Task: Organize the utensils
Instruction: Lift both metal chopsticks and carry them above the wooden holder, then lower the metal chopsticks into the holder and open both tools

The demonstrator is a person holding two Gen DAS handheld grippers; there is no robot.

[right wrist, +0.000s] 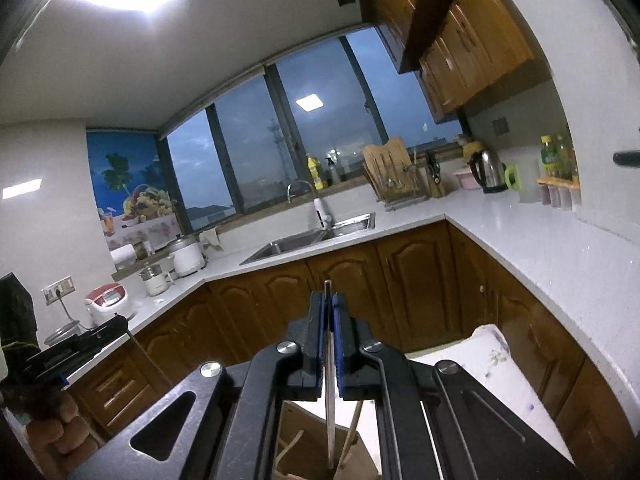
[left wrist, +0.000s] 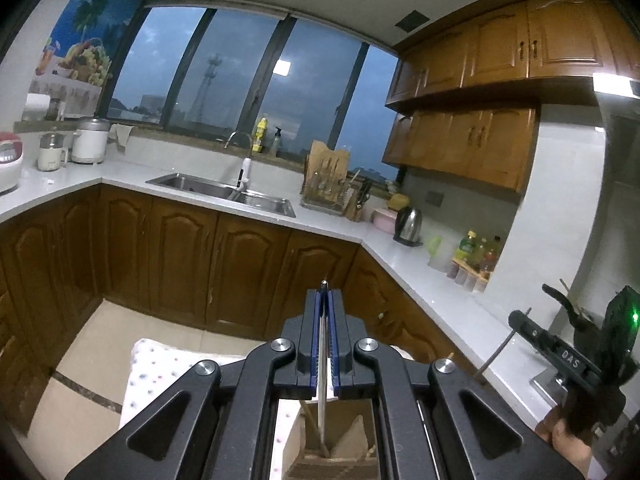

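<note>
left gripper (left wrist: 325,300) clamped on metal chopstick (left wrist: 321,364) | right gripper (right wrist: 329,308) clamped on steel chopstick (right wrist: 329,400) | both above wooden holder (left wrist: 352,440)

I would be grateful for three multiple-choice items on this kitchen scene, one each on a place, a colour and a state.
1. Where is the sink?
A. below the window
B. beside the rice cooker
C. under the wall cabinets

2. What colour are the left gripper's finger pads?
A. red
B. blue
C. white

3. How does the right gripper stand?
A. wide open
B. shut, empty
C. shut on a thin metal utensil

A: the sink sits under the panes.
B: blue strips line both fingers.
C: the thin metal utensil runs between its closed pads.
</note>
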